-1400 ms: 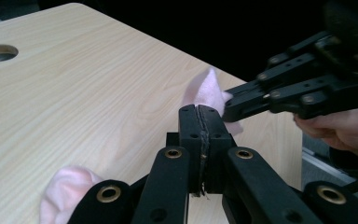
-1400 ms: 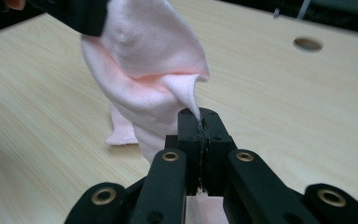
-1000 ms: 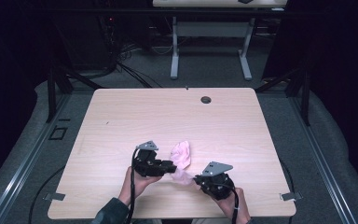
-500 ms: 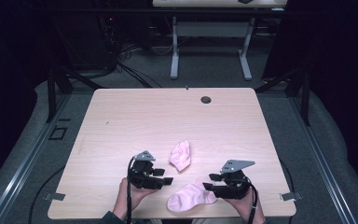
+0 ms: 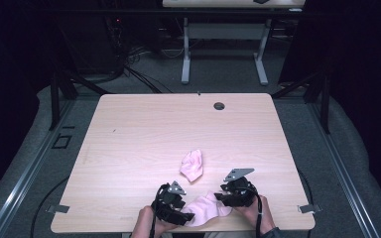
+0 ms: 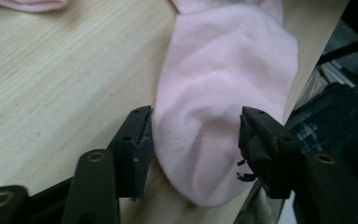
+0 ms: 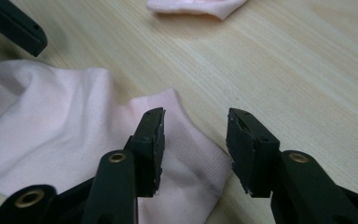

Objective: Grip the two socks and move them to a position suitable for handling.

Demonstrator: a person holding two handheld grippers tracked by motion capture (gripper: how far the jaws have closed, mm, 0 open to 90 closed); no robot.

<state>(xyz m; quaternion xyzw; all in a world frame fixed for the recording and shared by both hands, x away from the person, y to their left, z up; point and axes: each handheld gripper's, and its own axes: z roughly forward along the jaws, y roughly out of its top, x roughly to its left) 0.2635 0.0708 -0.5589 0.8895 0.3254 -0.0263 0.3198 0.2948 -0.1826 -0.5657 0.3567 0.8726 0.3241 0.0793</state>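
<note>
Sock (image 5: pixel 206 209) toe overhangs table (image 5: pixel 129 129) edge; left gripper (image 6: pixel 195 140), right gripper (image 7: pixel 195 144) both agape, empty.

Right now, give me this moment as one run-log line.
left gripper: open, jaws just closing slightly, astride near sock toe | right gripper: open over its cuff | far sock: apart, mid-table

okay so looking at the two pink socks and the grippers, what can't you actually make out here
- Near sock: in the high view, both ends lie under the left gripper and right gripper.
- Far sock: cut off by the top edge in the right gripper view.
- Hands: cut off by the high view's bottom edge.
</note>
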